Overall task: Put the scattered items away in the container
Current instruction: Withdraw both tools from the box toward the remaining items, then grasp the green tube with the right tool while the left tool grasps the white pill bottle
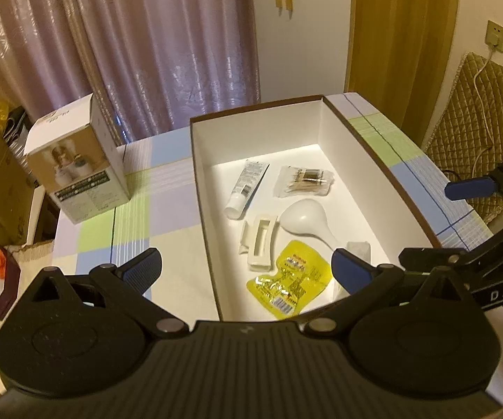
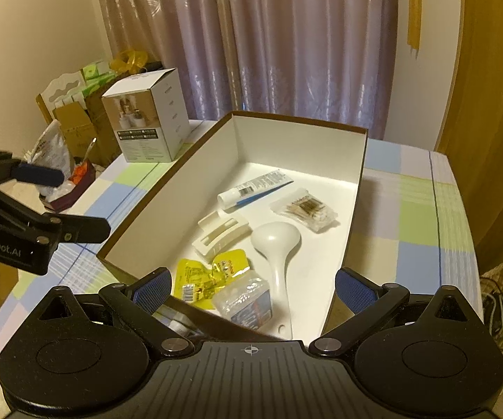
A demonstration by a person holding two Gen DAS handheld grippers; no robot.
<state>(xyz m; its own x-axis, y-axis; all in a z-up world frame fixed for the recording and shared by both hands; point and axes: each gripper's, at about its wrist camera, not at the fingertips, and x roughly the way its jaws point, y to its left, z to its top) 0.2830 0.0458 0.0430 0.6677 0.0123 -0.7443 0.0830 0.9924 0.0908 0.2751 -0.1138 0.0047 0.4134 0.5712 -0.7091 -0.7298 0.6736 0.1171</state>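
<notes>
My left claw (image 1: 246, 267) hangs released over the near left corner of the box (image 1: 195, 174), its pads spread wide with nothing between them; one pad sits above the checked cloth of the desk (image 1: 167, 209), the other above the box floor. My right claw (image 2: 253, 288) is likewise spread and empty, over the box's near edge.

Left of the box the desk has a broad bare strip, with only an upright carton (image 1: 77, 171) standing toward the far left corner. On the right, a narrower strip of cloth runs between the box wall and the desk edge. Far side: curtain close behind.

Inside the box, left to right: a white tube (image 1: 246, 188), a white hair clip (image 1: 260, 242), a yellow sachet (image 1: 288, 284), a white spoon (image 1: 304, 221), and a clear packet of sticks (image 1: 302, 181). A clear plastic tub (image 2: 244, 300) lies in the near corner; in the left view my pad hides most of it. The spoon's handle end is cut off by the claw body.

Writing: "DAS" on the right claw seen from the left, "enRobot.AI" on the left claw seen from the right. The sachet and tube print is too small to read.
</notes>
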